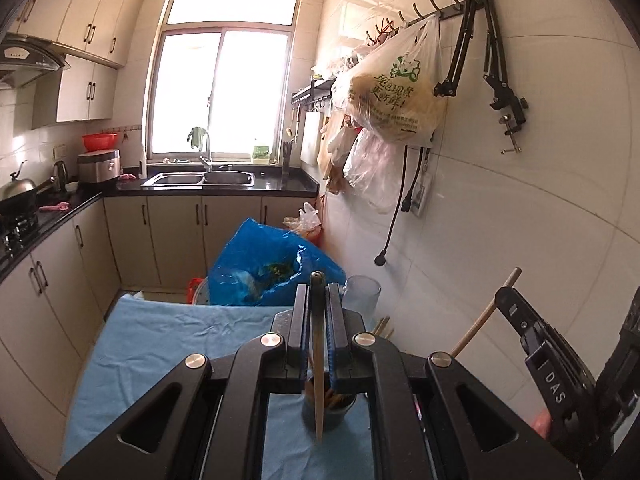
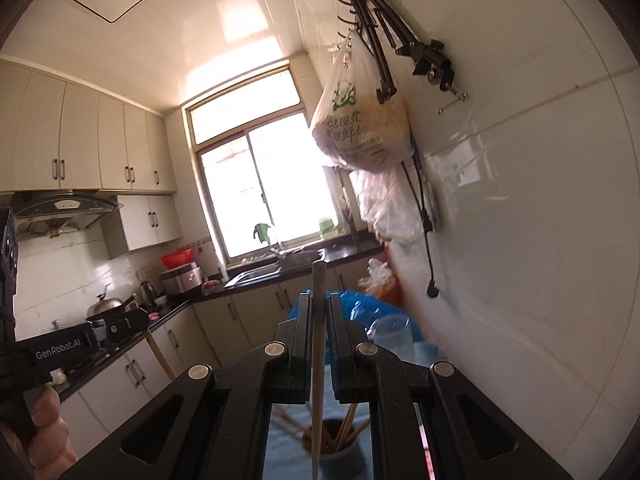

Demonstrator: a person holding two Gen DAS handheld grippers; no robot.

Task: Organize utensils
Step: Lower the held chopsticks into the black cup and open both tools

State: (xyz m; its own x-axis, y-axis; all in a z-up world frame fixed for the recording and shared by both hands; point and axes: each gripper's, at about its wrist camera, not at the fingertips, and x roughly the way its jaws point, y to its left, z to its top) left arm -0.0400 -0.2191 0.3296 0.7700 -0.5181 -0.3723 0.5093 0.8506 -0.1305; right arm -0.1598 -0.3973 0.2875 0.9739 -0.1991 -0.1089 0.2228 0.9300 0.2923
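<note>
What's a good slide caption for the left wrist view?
Left gripper clamps a chopstick upright above the utensil cup on the blue cloth.

A home kitchen is showing here: cream wall cabinets (image 1: pixel 92 36) are running above a black countertop (image 1: pixel 224 186) with a double steel sink (image 1: pixel 200 179) sitting under a bright window (image 1: pixel 224 80). A range hood (image 1: pixel 28 58) is hanging over a lidded wok (image 1: pixel 18 194), a rice cooker (image 1: pixel 99 166) is standing nearby, and filled plastic bags (image 1: pixel 396 92) are dangling from wall hooks
</note>
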